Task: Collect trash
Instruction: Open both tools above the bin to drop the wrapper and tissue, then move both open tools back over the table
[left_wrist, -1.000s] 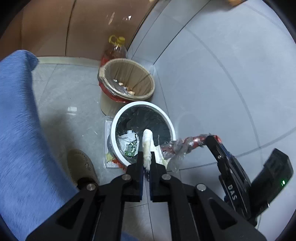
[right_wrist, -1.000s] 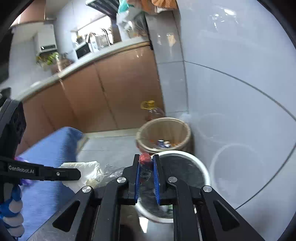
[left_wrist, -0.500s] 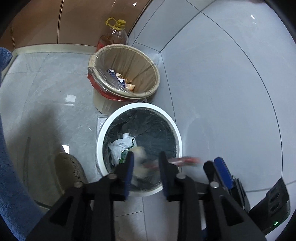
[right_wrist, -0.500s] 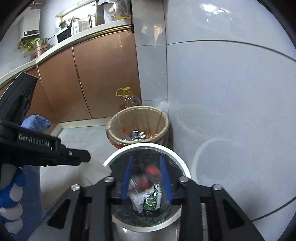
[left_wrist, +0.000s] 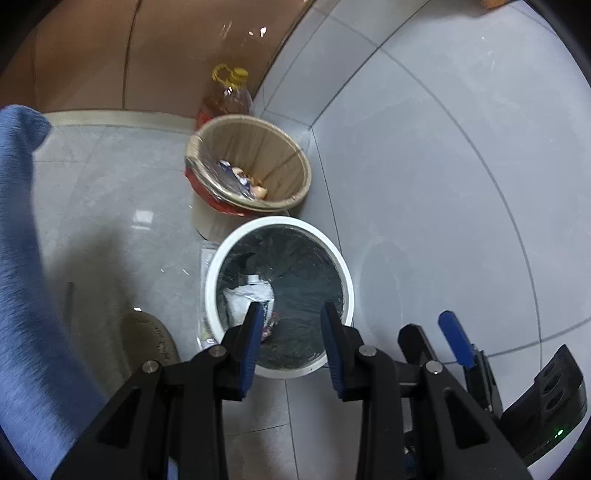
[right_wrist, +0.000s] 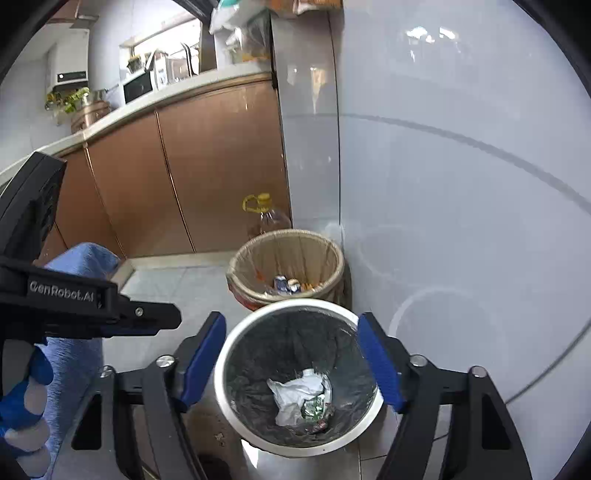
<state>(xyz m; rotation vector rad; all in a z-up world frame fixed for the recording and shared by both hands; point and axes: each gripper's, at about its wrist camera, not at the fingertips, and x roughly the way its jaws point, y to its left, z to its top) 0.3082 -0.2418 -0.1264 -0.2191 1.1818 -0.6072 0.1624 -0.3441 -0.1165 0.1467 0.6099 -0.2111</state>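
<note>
A white-rimmed bin (left_wrist: 221, 254) with a dark liner stands on the floor by the wall; it also shows in the right wrist view (right_wrist: 236, 347). Crumpled white paper (right_wrist: 299, 391) and wrappers (right_wrist: 316, 408) lie at its bottom; the paper also shows in the left wrist view (left_wrist: 243, 295). My left gripper (left_wrist: 290, 321) is open and empty above the bin's near rim. My right gripper (right_wrist: 291, 350) is wide open and empty, straddling the bin's mouth from above.
A tan wicker-look bin (left_wrist: 291, 162) with scraps stands just behind the white bin, an oil bottle (left_wrist: 231, 98) behind it. Brown cabinets (right_wrist: 207, 170) run along the back, a grey tiled wall (right_wrist: 461, 184) at right. My shoe (left_wrist: 147, 339) is left of the bin.
Both grippers opened over the white bin. The tissue from the left and the wrapper from the right dropped into it. Both grippers now hold nothing.
</note>
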